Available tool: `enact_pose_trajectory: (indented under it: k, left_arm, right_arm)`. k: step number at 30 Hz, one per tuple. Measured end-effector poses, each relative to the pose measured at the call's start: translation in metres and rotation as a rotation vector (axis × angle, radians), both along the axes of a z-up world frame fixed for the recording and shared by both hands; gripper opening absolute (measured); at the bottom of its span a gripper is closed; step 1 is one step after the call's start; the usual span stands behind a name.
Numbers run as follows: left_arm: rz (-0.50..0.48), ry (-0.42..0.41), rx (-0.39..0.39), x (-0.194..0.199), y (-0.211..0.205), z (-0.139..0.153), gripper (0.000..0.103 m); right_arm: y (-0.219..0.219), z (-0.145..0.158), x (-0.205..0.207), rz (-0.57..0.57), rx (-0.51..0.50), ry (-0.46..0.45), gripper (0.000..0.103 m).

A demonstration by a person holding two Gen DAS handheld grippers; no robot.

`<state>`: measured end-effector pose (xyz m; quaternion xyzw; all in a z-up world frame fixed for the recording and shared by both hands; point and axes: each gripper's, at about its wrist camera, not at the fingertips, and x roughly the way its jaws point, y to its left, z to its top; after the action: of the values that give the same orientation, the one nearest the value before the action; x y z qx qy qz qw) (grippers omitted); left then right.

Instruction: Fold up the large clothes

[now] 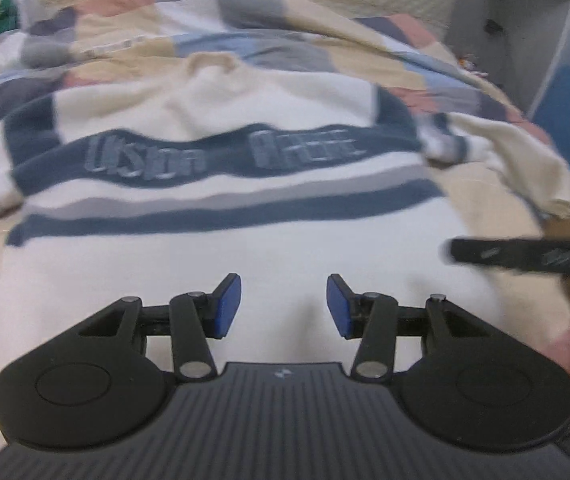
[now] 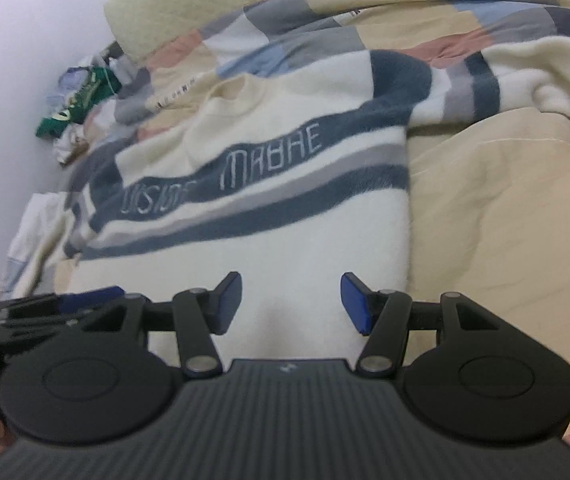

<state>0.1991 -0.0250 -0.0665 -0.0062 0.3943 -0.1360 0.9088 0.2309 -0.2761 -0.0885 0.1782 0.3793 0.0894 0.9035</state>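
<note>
Just ahead of both claws lies the cream sweater (image 1: 245, 240), spread flat on the bed, hem nearest, collar farthest. The left claw (image 1: 283, 306) and right claw (image 2: 291, 304) hover over the hem, jaws apart and holding nothing. No fold seems made yet: the body lies full length, and the sleeve (image 2: 525, 76) beyond the right claw trails outward. Farther off, the patchwork quilt (image 2: 485, 184) offers open room on the right; a clothes pile (image 2: 81, 100) crowds the far left by the wall.
</note>
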Motion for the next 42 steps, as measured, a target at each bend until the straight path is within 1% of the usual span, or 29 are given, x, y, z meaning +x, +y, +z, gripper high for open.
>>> enact_pose_trajectory:
  k: [3, 4, 7, 9, 13, 15, 16, 17, 18, 21, 22, 24, 25, 26, 28, 29, 30, 31, 32, 33, 35, 36, 38, 40, 42]
  left_arm:
    - [0.068, 0.028, 0.023, 0.01, 0.02, -0.015, 0.053]
    - [0.092, 0.052, 0.038, 0.014, 0.024, -0.023, 0.053]
    - [0.137, 0.142, 0.018, 0.025, 0.03, -0.047, 0.053]
    - [0.136, 0.137, 0.039, 0.026, 0.028, -0.051, 0.053]
    - [0.155, 0.14, 0.036, 0.027, 0.027, -0.049, 0.053]
    - [0.157, 0.141, 0.03, 0.025, 0.028, -0.047, 0.053]
    - [0.158, 0.145, 0.021, 0.024, 0.029, -0.045, 0.053]
    - [0.16, 0.149, 0.004, 0.025, 0.031, -0.043, 0.054]
    - [0.168, 0.152, -0.019, 0.026, 0.033, -0.041, 0.054]
    - [0.238, 0.167, -0.119, 0.029, 0.052, -0.035, 0.054]
    - [0.255, 0.165, -0.139, 0.03, 0.058, -0.034, 0.054]
    - [0.29, 0.162, -0.153, 0.031, 0.066, -0.032, 0.054]
    - [0.297, 0.164, -0.168, 0.032, 0.069, -0.032, 0.054]
    - [0.301, 0.168, -0.187, 0.032, 0.072, -0.033, 0.053]
    - [0.305, 0.174, -0.212, 0.035, 0.077, -0.033, 0.053]
    - [0.304, 0.168, -0.22, 0.037, 0.079, -0.033, 0.054]
    - [0.307, 0.162, -0.222, 0.039, 0.082, -0.033, 0.054]
    - [0.31, 0.162, -0.225, 0.04, 0.085, -0.032, 0.054]
    - [0.314, 0.165, -0.233, 0.042, 0.087, -0.032, 0.053]
    - [0.318, 0.169, -0.249, 0.043, 0.089, -0.031, 0.053]
    - [0.323, 0.172, -0.269, 0.042, 0.091, -0.03, 0.053]
    - [0.325, 0.168, -0.269, 0.041, 0.091, -0.029, 0.053]
    - [0.296, 0.161, -0.239, 0.039, 0.083, -0.027, 0.054]
    - [0.271, 0.136, -0.223, 0.036, 0.075, -0.022, 0.054]
    - [0.261, 0.113, -0.237, 0.031, 0.074, -0.016, 0.054]
  right_arm:
    - [-0.013, 0.005, 0.0, -0.081, 0.015, -0.017, 0.058]
    - [-0.021, 0.009, -0.002, -0.12, 0.023, -0.03, 0.058]
    - [-0.044, 0.02, -0.006, -0.223, 0.021, -0.063, 0.058]
    - [-0.063, 0.028, -0.006, -0.289, 0.022, -0.065, 0.058]
    - [-0.108, 0.038, 0.002, -0.416, 0.036, -0.045, 0.058]
    - [-0.13, 0.045, 0.005, -0.454, 0.0, -0.048, 0.058]
    - [-0.142, 0.048, 0.005, -0.477, -0.036, -0.059, 0.067]
    - [-0.153, 0.05, 0.005, -0.505, -0.069, -0.066, 0.079]
    - [-0.167, 0.05, 0.005, -0.543, -0.106, -0.066, 0.083]
    - [-0.2, 0.038, 0.012, -0.608, -0.21, -0.029, 0.083]
    - [-0.211, 0.03, 0.016, -0.603, -0.232, -0.01, 0.083]
    - [-0.227, 0.012, 0.023, -0.577, -0.255, 0.041, 0.082]
    - [-0.236, 0.003, 0.026, -0.573, -0.242, 0.064, 0.082]
    - [-0.241, -0.003, 0.029, -0.561, -0.221, 0.078, 0.08]
    - [-0.25, -0.014, 0.036, -0.505, -0.168, 0.087, 0.063]
    - [-0.253, -0.016, 0.039, -0.499, -0.169, 0.087, 0.049]
    - [-0.256, -0.016, 0.039, -0.515, -0.188, 0.095, 0.038]
    - [-0.258, -0.014, 0.041, -0.514, -0.198, 0.104, 0.03]
    - [-0.257, -0.01, 0.041, -0.498, -0.197, 0.1, 0.017]
    - [-0.255, -0.001, 0.041, -0.479, -0.191, 0.082, 0.017]
    - [-0.253, 0.025, 0.035, -0.444, -0.16, 0.01, 0.016]
    - [-0.251, 0.042, 0.032, -0.437, -0.141, -0.03, 0.016]
    - [-0.243, 0.08, 0.019, -0.414, -0.095, -0.121, 0.016]
    - [-0.229, 0.115, 0.012, -0.386, -0.075, -0.157, 0.016]
    - [-0.21, 0.152, 0.009, -0.35, -0.061, -0.178, 0.015]
